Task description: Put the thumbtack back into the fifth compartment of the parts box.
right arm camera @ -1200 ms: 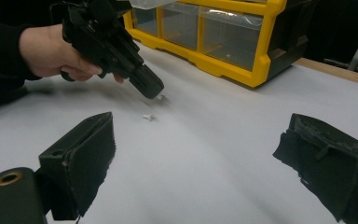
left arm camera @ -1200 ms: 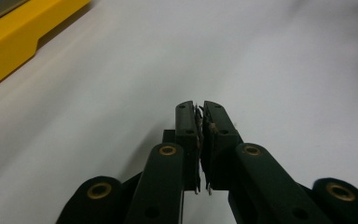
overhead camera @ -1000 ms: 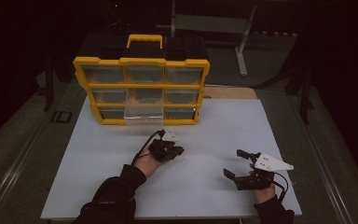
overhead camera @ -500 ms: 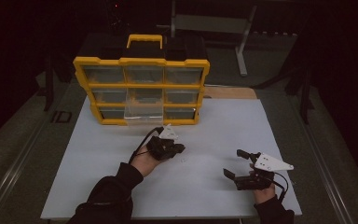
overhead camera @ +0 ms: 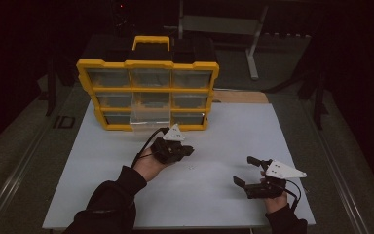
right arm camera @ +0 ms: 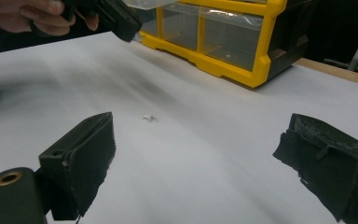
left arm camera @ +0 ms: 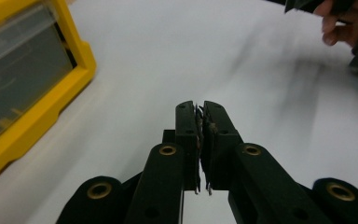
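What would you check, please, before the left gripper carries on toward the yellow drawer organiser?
1. Left gripper shut: ok; the jaws meet, with a thin sliver of metal between the pads, though what it is cannot be told.
2. Clear drawer pulled out of the yellow organiser: ok, it juts from the lower middle.
3. Right gripper clear of the route: ok, it is open and off to the side over the white board.
4. Small white piece lying on the board: not ok, it lies loose.
5. Contents of the open drawer: cannot tell.
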A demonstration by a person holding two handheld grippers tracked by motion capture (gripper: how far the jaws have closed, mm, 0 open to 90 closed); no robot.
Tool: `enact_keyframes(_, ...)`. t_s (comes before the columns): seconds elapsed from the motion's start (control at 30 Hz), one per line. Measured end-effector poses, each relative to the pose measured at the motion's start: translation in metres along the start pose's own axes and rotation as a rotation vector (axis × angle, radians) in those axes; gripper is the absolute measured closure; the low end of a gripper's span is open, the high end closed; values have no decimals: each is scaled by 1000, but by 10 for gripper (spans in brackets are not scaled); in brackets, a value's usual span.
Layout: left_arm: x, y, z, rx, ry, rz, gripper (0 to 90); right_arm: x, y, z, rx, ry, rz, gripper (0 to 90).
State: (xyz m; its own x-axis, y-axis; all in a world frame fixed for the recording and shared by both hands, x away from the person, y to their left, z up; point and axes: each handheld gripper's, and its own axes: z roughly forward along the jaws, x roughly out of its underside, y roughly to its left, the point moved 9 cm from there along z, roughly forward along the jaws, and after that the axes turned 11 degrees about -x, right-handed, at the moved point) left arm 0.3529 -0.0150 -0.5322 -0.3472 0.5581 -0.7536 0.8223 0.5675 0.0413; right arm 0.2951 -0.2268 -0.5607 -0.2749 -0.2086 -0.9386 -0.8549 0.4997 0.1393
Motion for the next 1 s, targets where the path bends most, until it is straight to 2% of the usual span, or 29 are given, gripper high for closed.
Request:
enact_keyframes(0.27,-12,0,-11,9,-15,13,848,0,0,0,-1,-1,0,89)
enact_keyframes(0.53,-23,4,-23,15,-35,10,848,0,1,1,-4,1,4,89)
enact_keyframes(1.0,-47,18,-48,-1,-76,12,848,0,1,1,-4,2,1,89)
